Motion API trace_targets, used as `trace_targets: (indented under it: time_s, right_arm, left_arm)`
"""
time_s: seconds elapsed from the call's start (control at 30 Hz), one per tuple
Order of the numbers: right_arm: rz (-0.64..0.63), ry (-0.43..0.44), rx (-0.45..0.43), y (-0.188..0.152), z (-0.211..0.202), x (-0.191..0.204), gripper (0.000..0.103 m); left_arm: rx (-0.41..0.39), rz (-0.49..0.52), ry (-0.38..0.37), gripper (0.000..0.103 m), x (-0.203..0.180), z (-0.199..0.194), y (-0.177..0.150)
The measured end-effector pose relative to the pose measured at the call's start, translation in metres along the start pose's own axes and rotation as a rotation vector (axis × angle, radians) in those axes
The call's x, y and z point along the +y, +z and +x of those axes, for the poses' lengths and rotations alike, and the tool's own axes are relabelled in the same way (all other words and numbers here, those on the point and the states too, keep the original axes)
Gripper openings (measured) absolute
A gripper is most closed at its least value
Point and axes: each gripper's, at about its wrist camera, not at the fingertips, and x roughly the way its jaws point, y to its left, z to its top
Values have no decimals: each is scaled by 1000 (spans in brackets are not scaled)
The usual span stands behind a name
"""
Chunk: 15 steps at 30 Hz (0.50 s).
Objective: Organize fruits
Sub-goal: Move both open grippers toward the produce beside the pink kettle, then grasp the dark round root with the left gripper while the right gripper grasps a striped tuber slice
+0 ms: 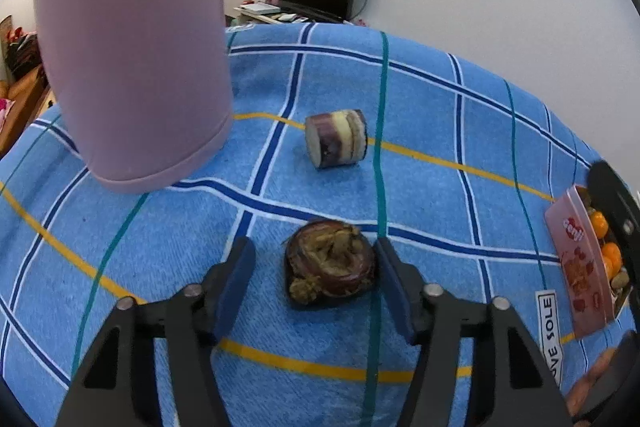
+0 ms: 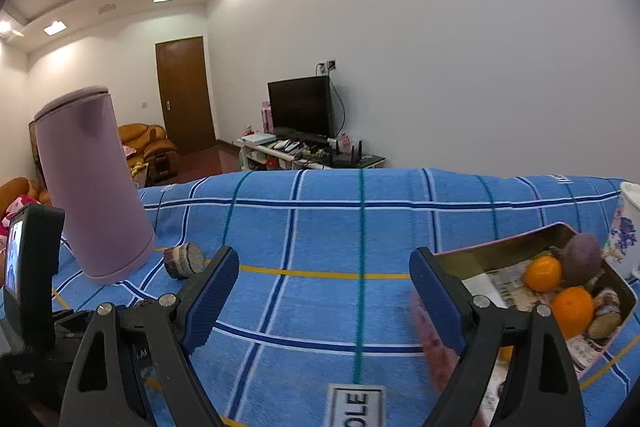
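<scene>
The left hand-held gripper (image 1: 316,279) is hovering spread wide around the brown fruit piece (image 1: 330,263), likely lining up to grasp it; the right hand-held gripper (image 2: 324,291) is waiting unclenched, holding nothing.

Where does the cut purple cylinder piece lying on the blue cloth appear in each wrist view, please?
Left wrist: cut purple cylinder piece centre, beyond the brown fruit half.
Right wrist: lower left, past the left fingertip.
Shared landmark: lilac container, left of it in both.
</scene>
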Motion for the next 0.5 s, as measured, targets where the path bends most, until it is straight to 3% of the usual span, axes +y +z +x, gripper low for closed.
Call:
trace_targets:
  time_s: [0.03,0.23,0.5]
  right_arm:
    - [0,4,6,1,3,3,88]
    - [-13,67,75,4,27,26,88]
    - [-61,155,187,5,65,71,88]
  left_arm:
    - [-1,5,-15,48,2,0,0]
    - [-16,-24,-66,46,23,-5,4]
    - [-148,-97,88,46,70,-27,19]
